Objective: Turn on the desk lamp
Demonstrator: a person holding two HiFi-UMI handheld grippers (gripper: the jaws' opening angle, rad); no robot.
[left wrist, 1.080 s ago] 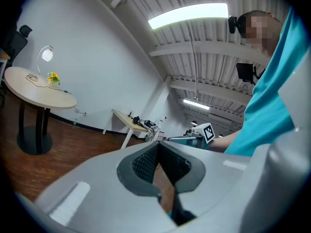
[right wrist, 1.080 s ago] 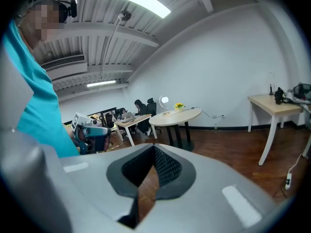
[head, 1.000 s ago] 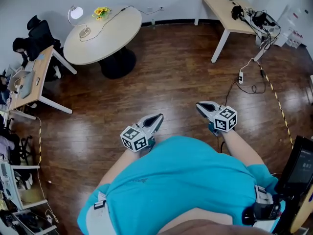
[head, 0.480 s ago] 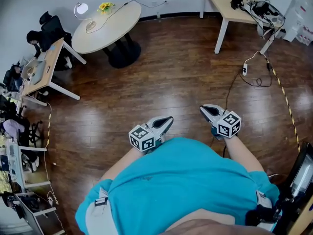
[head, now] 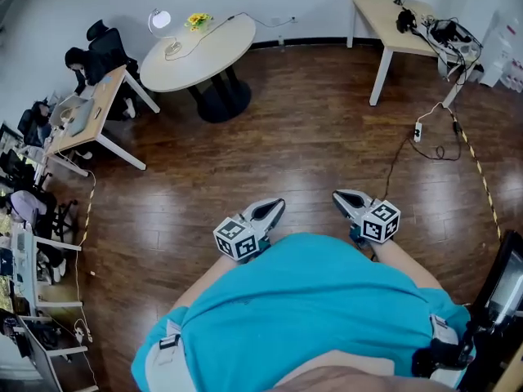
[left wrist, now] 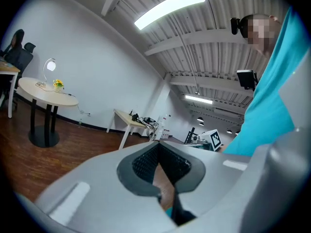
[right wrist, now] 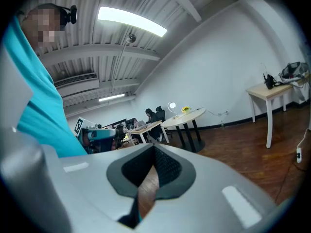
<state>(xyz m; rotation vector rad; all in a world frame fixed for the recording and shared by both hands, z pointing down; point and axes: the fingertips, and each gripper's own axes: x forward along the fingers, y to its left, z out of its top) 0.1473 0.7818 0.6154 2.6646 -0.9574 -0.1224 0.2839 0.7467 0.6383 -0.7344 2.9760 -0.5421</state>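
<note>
The desk lamp (head: pixel 158 21) has a round lit head and stands at the far left rim of a round beige table (head: pixel 204 54) across the room. Its cord runs over the tabletop. Both grippers are held close to the person's teal-shirted body, far from the lamp. My left gripper (head: pixel 274 208) points forward with its jaws shut on nothing. My right gripper (head: pixel 338 196) is likewise shut and empty. The left gripper view shows the lamp (left wrist: pixel 48 66) and the table (left wrist: pixel 48 92) at far left. In the right gripper view the lamp (right wrist: pixel 172 106) is small, beyond the left gripper.
Yellow flowers (head: pixel 197 20) stand beside the lamp. A wooden desk (head: pixel 90 109) with a seated person is at left. A rectangular table (head: pixel 391 16) with cables stands at back right. A power strip (head: pixel 418 129) and cords lie on the wood floor (head: pixel 286 137).
The head view has shifted, so the round table and lamp now sit further right in the frame. Both grippers stay shut in front of the body, slightly lower in the picture.
</note>
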